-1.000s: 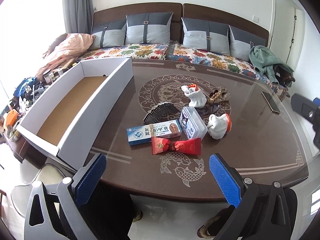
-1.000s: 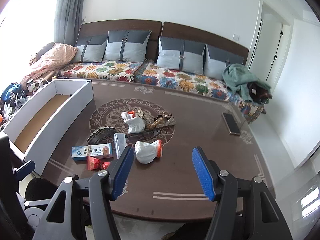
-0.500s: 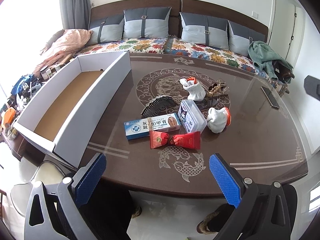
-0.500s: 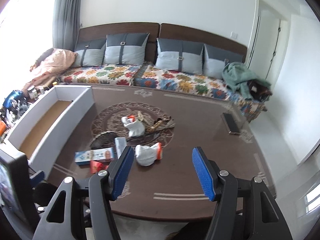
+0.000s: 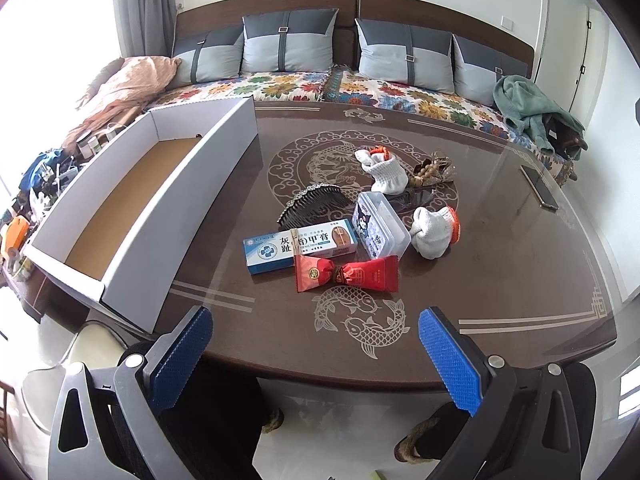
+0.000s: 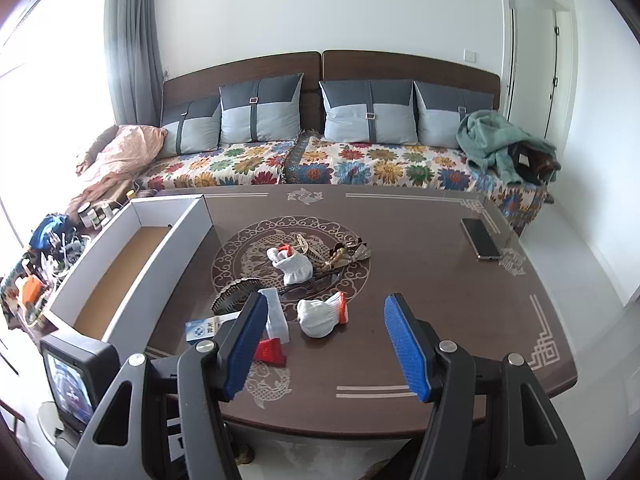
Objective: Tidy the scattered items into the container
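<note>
Lying flat near the table's middle, the blue-and-white ointment box runs its long axis left to right, tilted slightly up at the right end, with the red packet overlapping its near edge and the clear plastic case touching its right end. Behind them sit a dark comb, two balled white gloves and a tangle of beads too small to make out. From the right wrist view, the right gripper's left finger hides part of the ointment box and red packet. Both the left gripper and right gripper hover short of the pile, jaws spread wide and empty. The long white cardboard box lies at the table's left edge, empty.
</note>
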Motion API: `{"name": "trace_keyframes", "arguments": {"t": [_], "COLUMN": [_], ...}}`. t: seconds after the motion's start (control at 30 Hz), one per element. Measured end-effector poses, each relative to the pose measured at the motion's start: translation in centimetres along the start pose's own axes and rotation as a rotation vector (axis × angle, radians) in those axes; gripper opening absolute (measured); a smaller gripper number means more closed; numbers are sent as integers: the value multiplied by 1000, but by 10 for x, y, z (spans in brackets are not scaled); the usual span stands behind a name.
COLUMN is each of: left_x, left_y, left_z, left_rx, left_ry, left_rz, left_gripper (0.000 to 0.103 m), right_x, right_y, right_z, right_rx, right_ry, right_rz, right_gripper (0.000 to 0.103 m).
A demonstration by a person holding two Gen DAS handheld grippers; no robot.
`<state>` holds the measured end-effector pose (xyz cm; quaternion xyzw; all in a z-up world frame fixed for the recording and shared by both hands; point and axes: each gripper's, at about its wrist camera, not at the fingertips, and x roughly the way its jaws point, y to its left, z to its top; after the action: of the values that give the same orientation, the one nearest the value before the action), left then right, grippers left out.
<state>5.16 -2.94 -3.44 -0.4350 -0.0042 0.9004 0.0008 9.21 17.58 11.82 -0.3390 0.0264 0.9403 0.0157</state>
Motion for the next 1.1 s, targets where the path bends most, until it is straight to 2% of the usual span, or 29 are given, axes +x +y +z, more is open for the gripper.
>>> {"name": "trace_keyframes", "arguments": {"t": [0.33,0.5,0.9,1.1], "left_x": [-11,-29,-69,-97], "left_y": [8,10,5,1], "left_z": [7,17,38,42], "left_rx": [-28,-31,50,100], "left_ry": [-9,-18,16,-33], "left_rz": [-12,-8,106,174], "left_gripper": [103,103,103,103], "right_x": [-13,-6,11,18], "right_y": [26,34,35,26], "right_z": [0,-3,-10,-10], "right_rx": [-125,-168,-210,-189], "right_ry": [-85,-75,-30,-15], "right_rz": [-105,-129,-156,-160], "right_gripper": [62,62,62,62]}}
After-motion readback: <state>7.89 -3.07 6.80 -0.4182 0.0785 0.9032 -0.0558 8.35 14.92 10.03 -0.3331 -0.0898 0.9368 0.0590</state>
